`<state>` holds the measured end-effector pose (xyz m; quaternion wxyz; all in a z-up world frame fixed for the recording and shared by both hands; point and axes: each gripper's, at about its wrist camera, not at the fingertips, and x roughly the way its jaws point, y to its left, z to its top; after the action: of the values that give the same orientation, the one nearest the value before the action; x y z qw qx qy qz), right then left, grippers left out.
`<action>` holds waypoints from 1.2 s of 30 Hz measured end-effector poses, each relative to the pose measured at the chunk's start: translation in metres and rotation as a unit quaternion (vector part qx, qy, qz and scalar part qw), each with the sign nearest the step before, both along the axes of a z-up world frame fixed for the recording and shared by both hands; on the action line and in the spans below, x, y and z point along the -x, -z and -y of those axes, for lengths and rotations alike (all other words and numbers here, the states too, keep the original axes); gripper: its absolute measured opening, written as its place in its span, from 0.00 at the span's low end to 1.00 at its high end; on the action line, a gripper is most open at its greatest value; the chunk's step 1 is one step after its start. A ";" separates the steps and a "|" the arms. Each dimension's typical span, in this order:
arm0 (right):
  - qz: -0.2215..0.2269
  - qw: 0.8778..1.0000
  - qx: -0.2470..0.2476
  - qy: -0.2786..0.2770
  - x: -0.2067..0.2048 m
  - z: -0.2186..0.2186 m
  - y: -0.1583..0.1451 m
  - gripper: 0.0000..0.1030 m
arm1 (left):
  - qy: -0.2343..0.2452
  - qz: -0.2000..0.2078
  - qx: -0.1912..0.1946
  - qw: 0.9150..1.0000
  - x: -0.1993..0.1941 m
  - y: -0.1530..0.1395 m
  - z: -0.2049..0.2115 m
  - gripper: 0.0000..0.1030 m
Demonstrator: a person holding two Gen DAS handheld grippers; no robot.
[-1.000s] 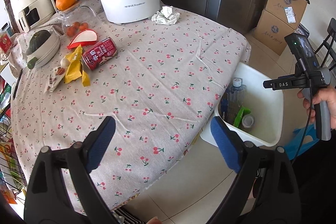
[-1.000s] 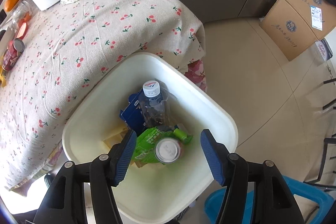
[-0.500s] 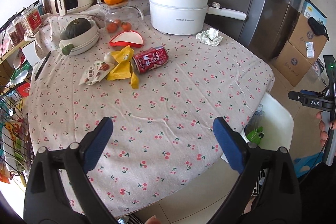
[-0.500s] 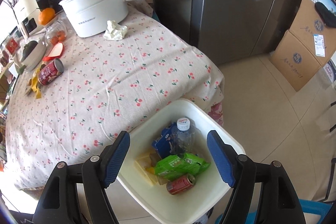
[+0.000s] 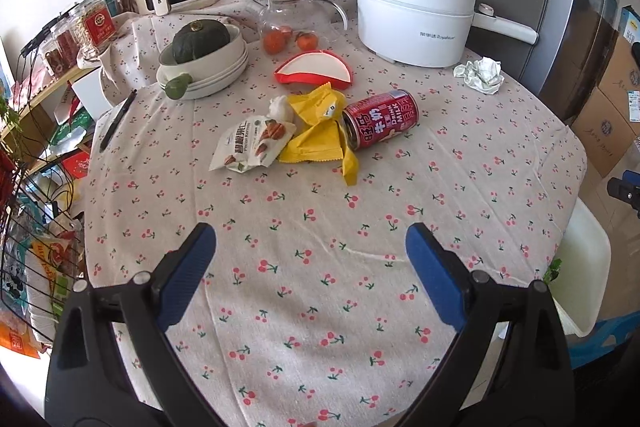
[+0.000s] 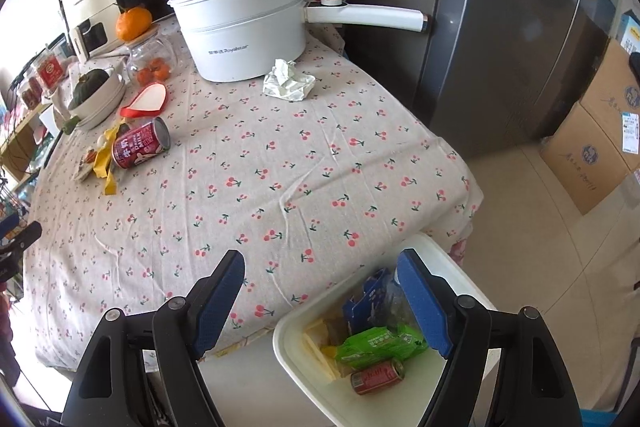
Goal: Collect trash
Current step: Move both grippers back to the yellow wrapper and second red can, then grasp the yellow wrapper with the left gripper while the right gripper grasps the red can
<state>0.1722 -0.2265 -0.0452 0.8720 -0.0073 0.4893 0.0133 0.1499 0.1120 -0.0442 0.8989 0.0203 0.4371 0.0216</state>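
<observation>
On the cherry-print tablecloth lie a red milk can, a yellow wrapper, a white nut packet and a crumpled tissue. My left gripper hovers open over the near cloth, well short of them, holding nothing. My right gripper is open and empty above the table edge and the white bin. In the bin lie a green packet, a red can and a blue carton. The red milk can and tissue also show in the right wrist view.
A white pot with a long handle, a glass jar topped by an orange, a bowl with a squash and a red-rimmed dish stand at the back. A fridge and cardboard boxes flank the right.
The left gripper swung left from the bin side to face the table's trash. The right gripper rose away from the bin, its jaws widened, and a red can now lies in the bin.
</observation>
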 end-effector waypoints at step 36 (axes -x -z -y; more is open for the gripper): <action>-0.042 0.998 -0.002 -0.047 -0.081 -0.098 0.037 0.78 | 0.082 0.003 0.085 0.993 -0.055 0.003 -0.025 0.04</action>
<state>0.2535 -0.1281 -0.0825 0.8490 -0.0276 0.5248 0.0556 0.2047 0.1370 -0.0468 0.8975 -0.0208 0.4314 -0.0895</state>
